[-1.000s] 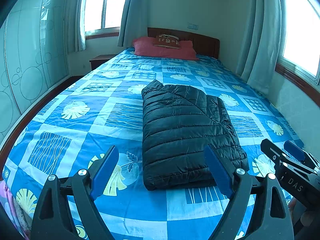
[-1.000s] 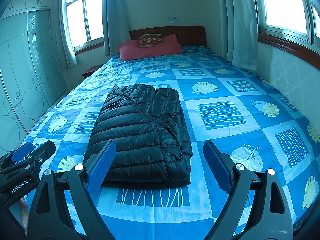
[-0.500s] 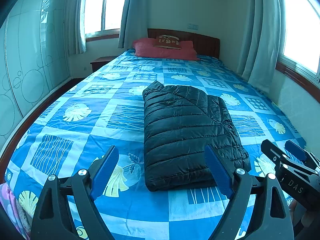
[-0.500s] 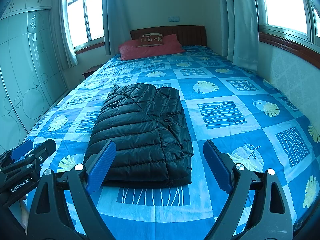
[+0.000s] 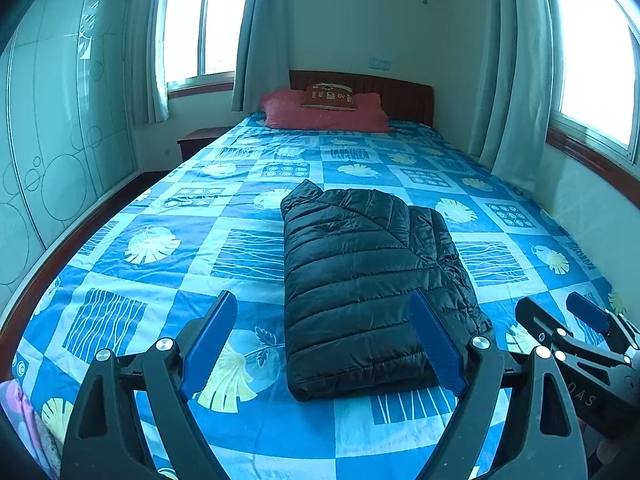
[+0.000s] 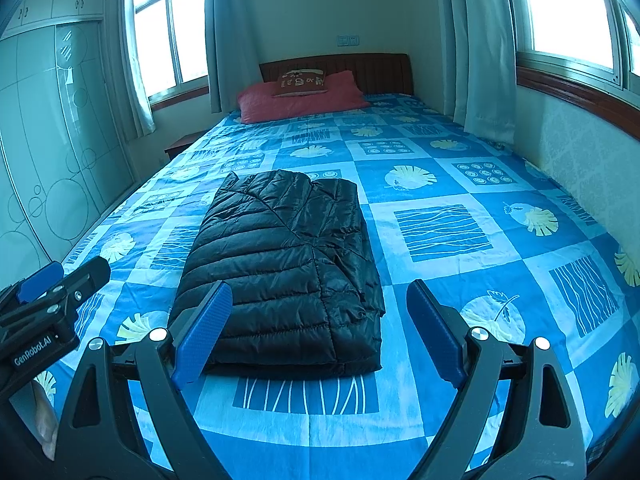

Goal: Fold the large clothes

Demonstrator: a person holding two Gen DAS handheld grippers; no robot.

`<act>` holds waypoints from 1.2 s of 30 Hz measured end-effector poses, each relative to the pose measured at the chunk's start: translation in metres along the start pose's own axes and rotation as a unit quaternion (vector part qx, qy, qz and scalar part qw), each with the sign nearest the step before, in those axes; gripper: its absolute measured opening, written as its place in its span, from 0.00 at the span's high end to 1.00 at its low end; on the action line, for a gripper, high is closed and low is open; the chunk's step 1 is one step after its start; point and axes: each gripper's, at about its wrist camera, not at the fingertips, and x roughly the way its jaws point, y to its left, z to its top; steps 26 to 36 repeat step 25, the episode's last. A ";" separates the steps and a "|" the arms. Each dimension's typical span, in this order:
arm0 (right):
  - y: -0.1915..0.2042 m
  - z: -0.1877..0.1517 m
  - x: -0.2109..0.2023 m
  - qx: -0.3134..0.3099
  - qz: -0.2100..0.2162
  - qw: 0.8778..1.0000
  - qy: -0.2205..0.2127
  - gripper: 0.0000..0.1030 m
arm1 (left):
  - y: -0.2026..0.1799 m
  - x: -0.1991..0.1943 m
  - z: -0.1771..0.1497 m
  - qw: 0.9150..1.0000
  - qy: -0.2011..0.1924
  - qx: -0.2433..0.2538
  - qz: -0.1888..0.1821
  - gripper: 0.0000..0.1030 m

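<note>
A black quilted puffer jacket (image 5: pixel 360 272) lies folded into a thick rectangle on the blue patterned bedspread (image 5: pixel 160 280), near the foot of the bed. My left gripper (image 5: pixel 322 298) hovers short of the jacket's near left corner, open, with nothing between its blue pads (image 5: pixel 208 344). My right gripper (image 6: pixel 319 286) hangs before the jacket's (image 6: pixel 280 248) near edge, open and empty, apart from the fabric. Each view catches the other tool at its side: the right gripper (image 5: pixel 576 328) and the left gripper (image 6: pixel 60 284).
Red pillows (image 5: pixel 324 114) and a wooden headboard (image 5: pixel 404 96) are at the far end. A glass-fronted wardrobe (image 5: pixel 60 140) lines the left side, with a nightstand (image 5: pixel 200 140) beyond it. The right edge of the bed (image 6: pixel 440 232) meets a wall (image 6: pixel 580 160) under a curtained window.
The left wrist view has drifted slightly, so the jacket sits a little lower in it. Both grippers stay open and the jacket lies as before.
</note>
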 end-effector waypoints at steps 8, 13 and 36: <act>-0.003 0.001 0.003 0.000 0.001 1.000 0.005 0.14 | 0.001 0.009 0.000 1.000 0.019 -0.006 -0.016 0.16; -0.004 -0.002 0.007 0.002 0.002 1.000 0.010 0.14 | 0.005 0.012 -0.004 1.000 0.012 -0.012 0.010 0.16; -0.027 -0.006 0.029 0.018 -0.009 1.000 0.022 0.14 | 0.032 0.053 -0.012 0.998 0.059 -0.022 0.031 0.16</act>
